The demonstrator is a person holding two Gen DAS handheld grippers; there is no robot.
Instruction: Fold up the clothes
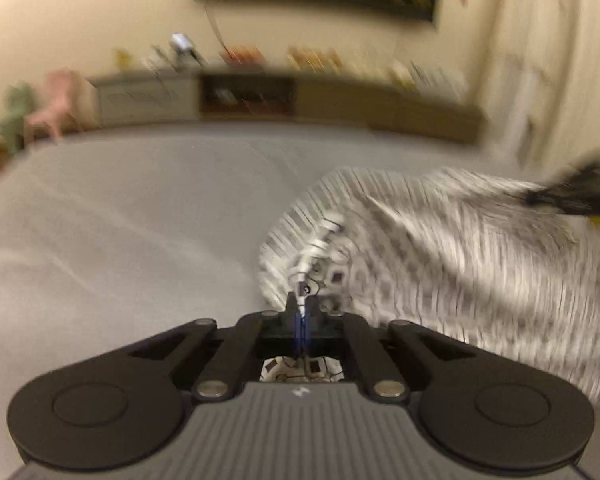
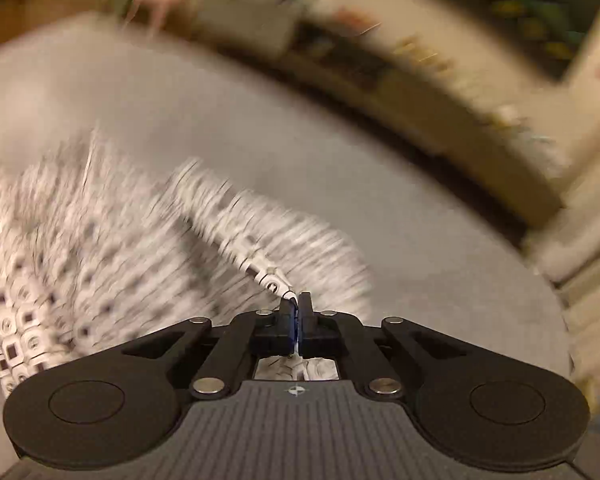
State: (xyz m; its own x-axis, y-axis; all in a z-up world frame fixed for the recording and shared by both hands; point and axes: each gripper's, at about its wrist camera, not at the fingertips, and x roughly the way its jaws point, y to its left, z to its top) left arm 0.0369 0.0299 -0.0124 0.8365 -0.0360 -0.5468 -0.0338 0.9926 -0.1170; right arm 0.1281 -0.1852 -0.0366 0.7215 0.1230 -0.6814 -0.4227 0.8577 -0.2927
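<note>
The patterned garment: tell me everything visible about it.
The patterned garment is soft white fabric printed with small dark squares and fine lines; its type is unclear through motion blur. It is bunched and stretched over the grey bed sheet, partly lifted. The left hand-held gripper is shut on one edge, the right hand-held gripper is shut on another, and fabric shows beneath both sets of closed jaws.

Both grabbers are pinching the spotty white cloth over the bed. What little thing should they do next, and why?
Probably pull the two apart to stretch the patterned cloth flat. The left gripper and right gripper each have their jaws shut on an edge, and the cloth sags bunched between them above the grey bed.
</note>
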